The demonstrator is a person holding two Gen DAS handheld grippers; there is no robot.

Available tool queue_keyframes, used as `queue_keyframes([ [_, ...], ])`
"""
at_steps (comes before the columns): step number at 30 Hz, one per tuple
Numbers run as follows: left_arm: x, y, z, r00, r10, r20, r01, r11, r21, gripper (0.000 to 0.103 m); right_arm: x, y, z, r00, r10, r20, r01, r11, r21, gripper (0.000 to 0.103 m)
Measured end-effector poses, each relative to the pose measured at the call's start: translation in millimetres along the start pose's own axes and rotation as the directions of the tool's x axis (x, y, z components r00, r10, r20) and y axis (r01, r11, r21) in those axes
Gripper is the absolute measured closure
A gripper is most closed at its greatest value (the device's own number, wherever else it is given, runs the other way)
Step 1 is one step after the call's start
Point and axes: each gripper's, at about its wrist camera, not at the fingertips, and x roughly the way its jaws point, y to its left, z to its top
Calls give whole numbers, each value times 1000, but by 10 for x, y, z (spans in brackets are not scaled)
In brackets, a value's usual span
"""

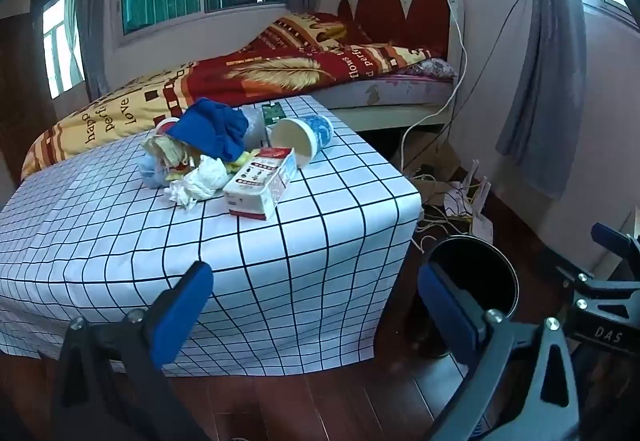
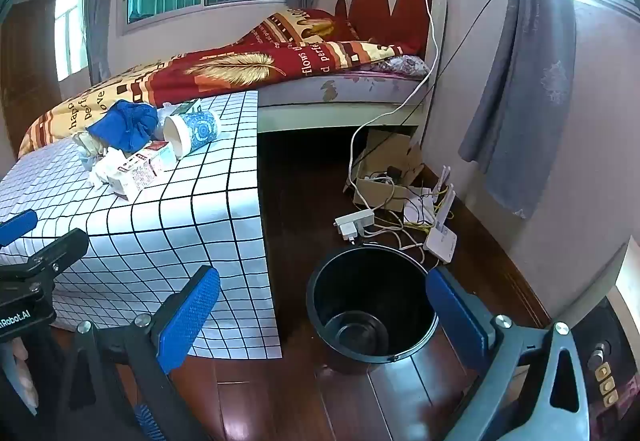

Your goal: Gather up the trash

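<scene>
A pile of trash lies on a table with a white checked cloth [image 1: 120,233]: a red and white carton [image 1: 260,185], crumpled white tissue [image 1: 200,181], a blue and white paper cup on its side [image 1: 304,139], a blue cloth [image 1: 212,129] and wrappers. The carton [image 2: 138,171] and cup [image 2: 192,133] also show in the right wrist view. A black bin [image 2: 372,315] stands empty on the floor right of the table; its rim shows in the left wrist view [image 1: 476,277]. My left gripper [image 1: 316,305] is open and empty before the table's near corner. My right gripper [image 2: 324,317] is open and empty above the bin.
A bed [image 1: 256,81] with a red and yellow quilt stands behind the table. A cardboard box [image 2: 384,177], a power strip [image 2: 354,223], cables and a white router [image 2: 440,237] lie on the dark wood floor by the wall. Grey curtains [image 2: 520,81] hang at the right.
</scene>
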Motion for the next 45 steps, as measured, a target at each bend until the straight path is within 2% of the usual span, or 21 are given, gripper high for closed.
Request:
queue_keyframes([
  [45, -6, -9, -55, 1000, 15, -2, -15, 1000, 9, 0, 31, -62, 5, 1000, 0, 3, 0, 1000, 9, 0],
])
